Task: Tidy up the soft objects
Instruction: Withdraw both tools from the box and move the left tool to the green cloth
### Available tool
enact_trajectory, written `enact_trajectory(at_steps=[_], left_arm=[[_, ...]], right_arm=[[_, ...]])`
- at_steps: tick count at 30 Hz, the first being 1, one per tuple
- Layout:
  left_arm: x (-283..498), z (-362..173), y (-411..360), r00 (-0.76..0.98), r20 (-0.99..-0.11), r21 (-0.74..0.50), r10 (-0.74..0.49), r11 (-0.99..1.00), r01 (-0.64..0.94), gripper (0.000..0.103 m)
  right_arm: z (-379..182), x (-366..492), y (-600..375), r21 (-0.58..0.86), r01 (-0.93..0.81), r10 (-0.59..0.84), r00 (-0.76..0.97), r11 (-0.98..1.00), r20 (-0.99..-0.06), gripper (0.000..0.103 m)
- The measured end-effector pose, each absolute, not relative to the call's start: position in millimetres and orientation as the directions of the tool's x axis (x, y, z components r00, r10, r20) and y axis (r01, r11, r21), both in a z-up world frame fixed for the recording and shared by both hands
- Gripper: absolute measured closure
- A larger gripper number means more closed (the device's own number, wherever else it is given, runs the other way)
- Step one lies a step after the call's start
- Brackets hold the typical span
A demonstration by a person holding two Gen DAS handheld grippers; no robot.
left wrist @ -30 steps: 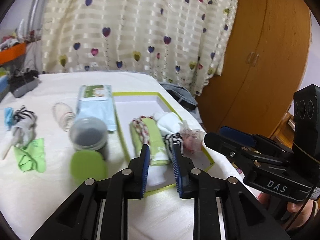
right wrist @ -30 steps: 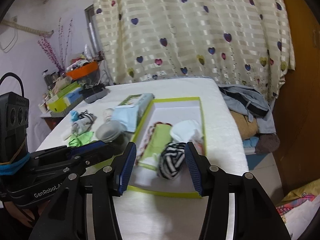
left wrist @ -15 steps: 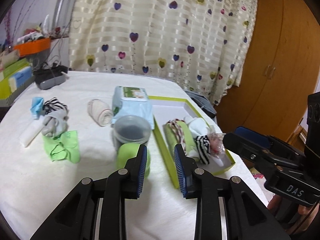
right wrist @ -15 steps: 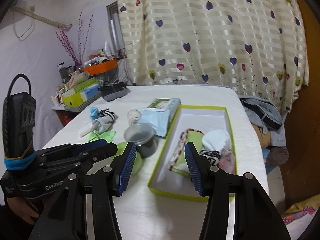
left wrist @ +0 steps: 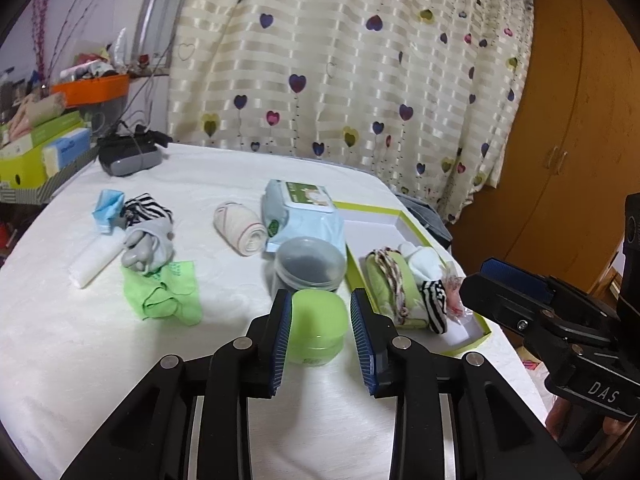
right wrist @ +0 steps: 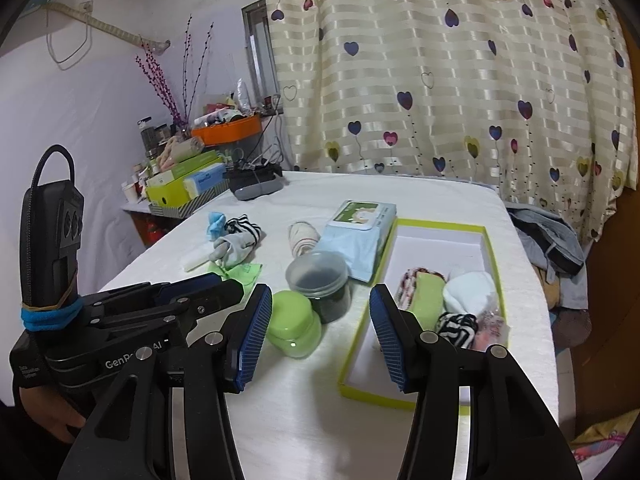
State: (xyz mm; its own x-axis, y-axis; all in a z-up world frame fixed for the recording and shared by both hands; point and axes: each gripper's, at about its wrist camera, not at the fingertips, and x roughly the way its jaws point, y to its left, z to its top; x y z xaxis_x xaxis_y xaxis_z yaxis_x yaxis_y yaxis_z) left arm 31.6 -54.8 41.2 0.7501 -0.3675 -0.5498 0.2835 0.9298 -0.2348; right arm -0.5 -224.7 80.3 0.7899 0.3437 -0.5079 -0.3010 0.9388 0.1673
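Left gripper [left wrist: 320, 322]: jaws spread, holding nothing, raised over the near part of the table; the green jar shows in the gap between its blue pads [left wrist: 282, 334]
Right gripper [right wrist: 320, 332]: jaws spread wide and empty, held above the table's near edge, to the right of the left gripper
Tray [right wrist: 440, 226]: yellow-green rim, white inside, on the right side of the table [left wrist: 100, 360]
In the tray: green cloth roll [right wrist: 426, 294], white sock [right wrist: 468, 292] and striped sock [right wrist: 458, 326], bunched at its near end; the far end is bare
Loose soft things: green rag [left wrist: 164, 292], grey sock [left wrist: 146, 246], another striped sock [left wrist: 146, 208], blue cloth [left wrist: 106, 208] and white roll [left wrist: 94, 264], grouped on the table's left side, well apart from the tray
Beige roll [left wrist: 240, 230]: lying near mid-table, just left of the wipes pack [left wrist: 300, 216]
Green jar [left wrist: 318, 324]: on the table just in front of the dark tub [left wrist: 308, 264], left of the tray
Wipes pack: lies beside the tray's left rim; touching or not, cannot tell
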Motion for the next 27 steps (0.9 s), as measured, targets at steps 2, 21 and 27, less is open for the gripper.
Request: enact_trajectory(at_steps=[2, 21, 27], left_arm=[[32, 40, -51, 0.752, -0.552, -0.237, -0.360, 0.933, 0.273, 0.074], [43, 27, 8, 0.772, -0.569, -0.275, -0.282, 0.951, 0.144, 0.072], [54, 22, 39, 0.780, -0.576, -0.298, -0.242, 0.952, 0.075, 0.066]], right_arm=[[81, 1, -222, 0.173, -0.310, 0.354, 0.783, 0.935, -0.511, 0.051], [74, 18, -184, 0.167, -0.360, 0.388, 0.728, 0.918, -0.565, 0.051], [74, 28, -171, 0.158, -0.379, 0.397, 0.717, 0.912, -0.572, 0.051]])
